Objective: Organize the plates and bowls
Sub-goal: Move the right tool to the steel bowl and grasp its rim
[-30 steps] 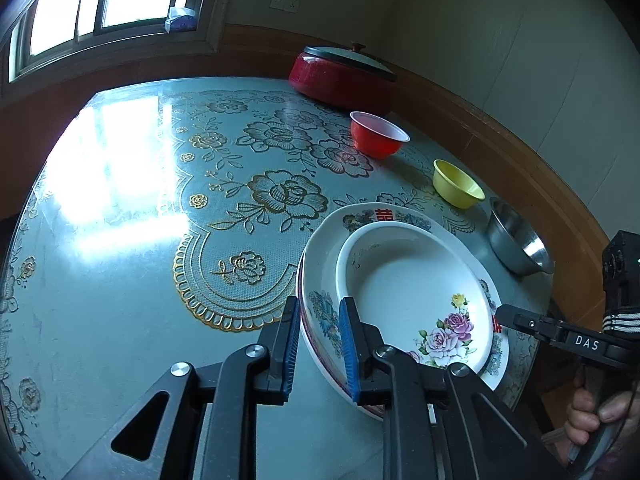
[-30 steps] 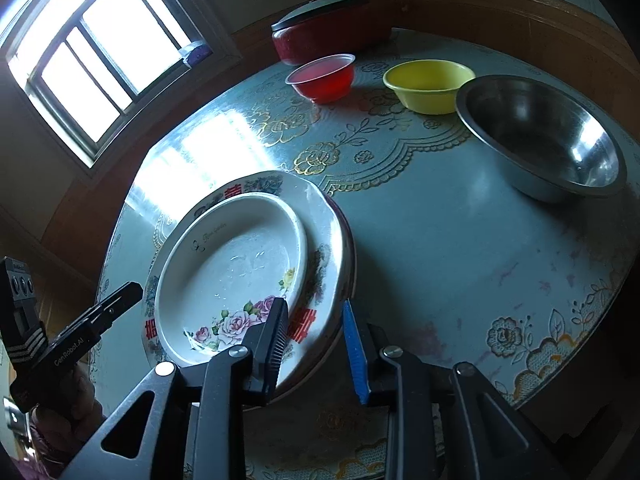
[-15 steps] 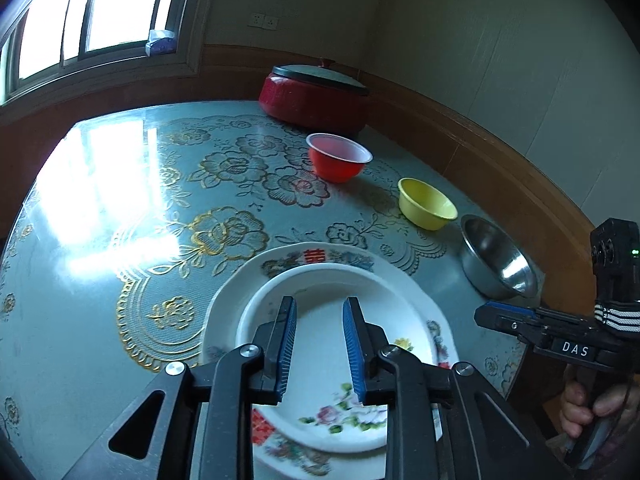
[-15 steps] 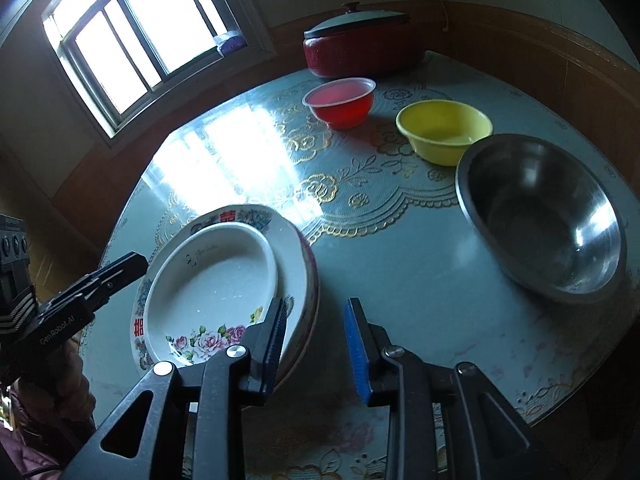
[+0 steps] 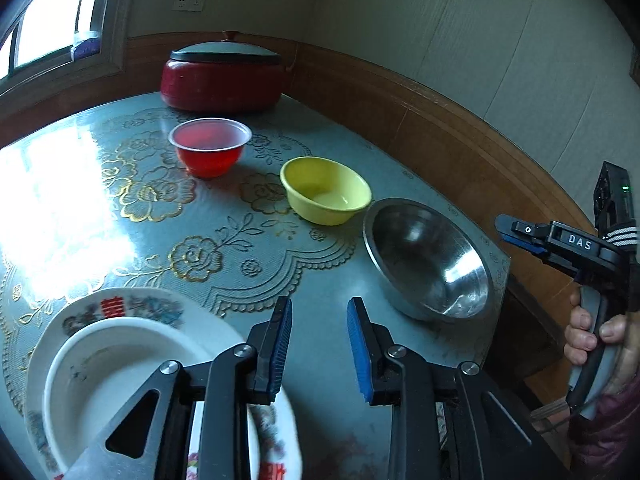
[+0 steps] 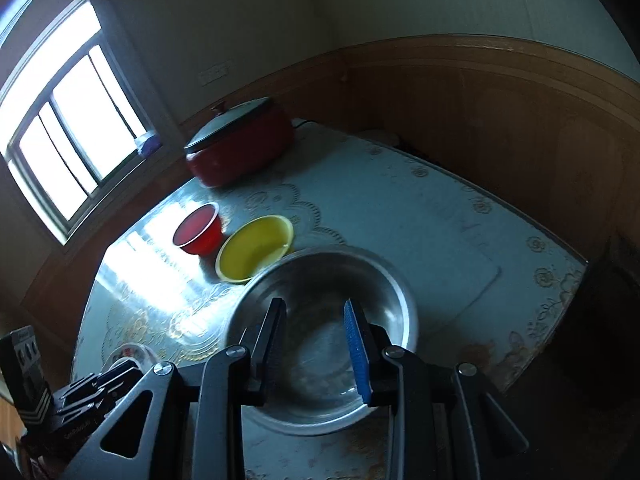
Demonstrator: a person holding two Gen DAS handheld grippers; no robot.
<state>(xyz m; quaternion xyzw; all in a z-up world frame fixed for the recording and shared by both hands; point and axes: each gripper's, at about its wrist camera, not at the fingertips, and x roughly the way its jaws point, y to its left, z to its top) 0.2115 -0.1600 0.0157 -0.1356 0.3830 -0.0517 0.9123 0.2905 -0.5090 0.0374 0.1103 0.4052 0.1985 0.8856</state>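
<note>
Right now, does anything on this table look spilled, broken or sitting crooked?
Nothing looks spilled or broken. The steel bowl sits close to the table edge, the one thing worth watching. The red bowl and yellow bowl stand upright, and the white dish sits nested in the patterned plate.

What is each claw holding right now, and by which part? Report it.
Nothing. The left claw is opening over bare table, with nothing between its jaws; the right claw hangs open above the round steel bowl.

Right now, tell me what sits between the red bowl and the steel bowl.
The yellow bowl sits between the red bowl and the steel bowl, forming one row; both wrist views show it.
</note>
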